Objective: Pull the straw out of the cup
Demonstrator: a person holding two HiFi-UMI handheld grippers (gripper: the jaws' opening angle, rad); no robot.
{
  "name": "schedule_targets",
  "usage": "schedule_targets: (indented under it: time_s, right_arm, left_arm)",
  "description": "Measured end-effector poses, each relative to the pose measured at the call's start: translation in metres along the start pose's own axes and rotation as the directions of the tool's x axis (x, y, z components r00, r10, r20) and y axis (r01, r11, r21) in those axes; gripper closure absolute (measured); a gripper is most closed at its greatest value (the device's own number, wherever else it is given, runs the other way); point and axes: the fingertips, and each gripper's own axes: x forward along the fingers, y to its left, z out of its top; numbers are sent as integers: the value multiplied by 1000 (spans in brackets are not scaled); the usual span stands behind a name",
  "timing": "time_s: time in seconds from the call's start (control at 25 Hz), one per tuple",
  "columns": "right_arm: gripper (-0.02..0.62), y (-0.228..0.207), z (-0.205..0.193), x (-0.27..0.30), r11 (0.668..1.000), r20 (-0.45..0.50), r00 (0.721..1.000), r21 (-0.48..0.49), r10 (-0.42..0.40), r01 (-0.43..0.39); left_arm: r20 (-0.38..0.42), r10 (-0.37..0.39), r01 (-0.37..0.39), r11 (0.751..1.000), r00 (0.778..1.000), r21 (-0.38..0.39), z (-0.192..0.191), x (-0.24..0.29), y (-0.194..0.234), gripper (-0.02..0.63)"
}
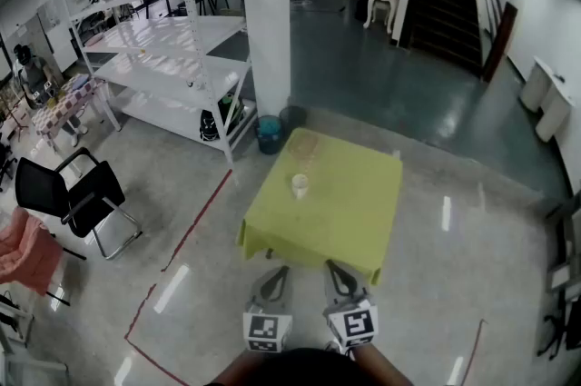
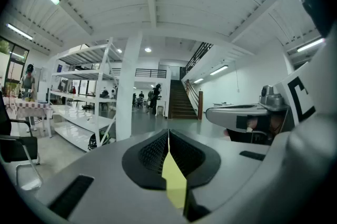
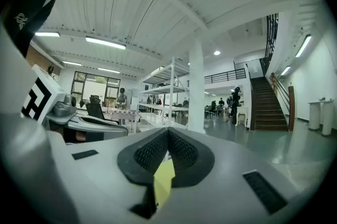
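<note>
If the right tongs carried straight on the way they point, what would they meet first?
The right tongs would probably meet the table's front edge first; the cup stands farther back. Depth is unclear, so they might clear the edge.

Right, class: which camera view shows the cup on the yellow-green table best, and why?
The head view: it looks down on the cup, small but whole, standing on the table. The left gripper view and right gripper view show only a yellow-green sliver of the table, and no cup.

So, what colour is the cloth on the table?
The cloth is yellow-green, best seen in the head view.
</note>
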Motion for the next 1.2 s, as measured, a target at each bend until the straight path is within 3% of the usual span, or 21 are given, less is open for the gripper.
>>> schedule_targets:
  time_s: [0.32,0.76,1.04,1.2]
  right_arm:
    - [580,21,-7,9,1000,-41,999,-23,-2,1]
    - [578,79,-22,15,999,-112,994,39,-8,12]
    - [578,59,-40,48,999,-149,989,34,-9,15]
    - [578,44,-47,77,997,-140,990,78,26,-15]
  left_arm:
    - [-2,-27,27,999,1000,-28,-8,-9,15,557]
    - [-45,-74,71,996,996,-57,-25,-34,59,558]
    - [-67,-64,57,994,996,-89,-41,-12,79,558]
    - [-91,-49,44,997,995,-58,-41,11,89,557]
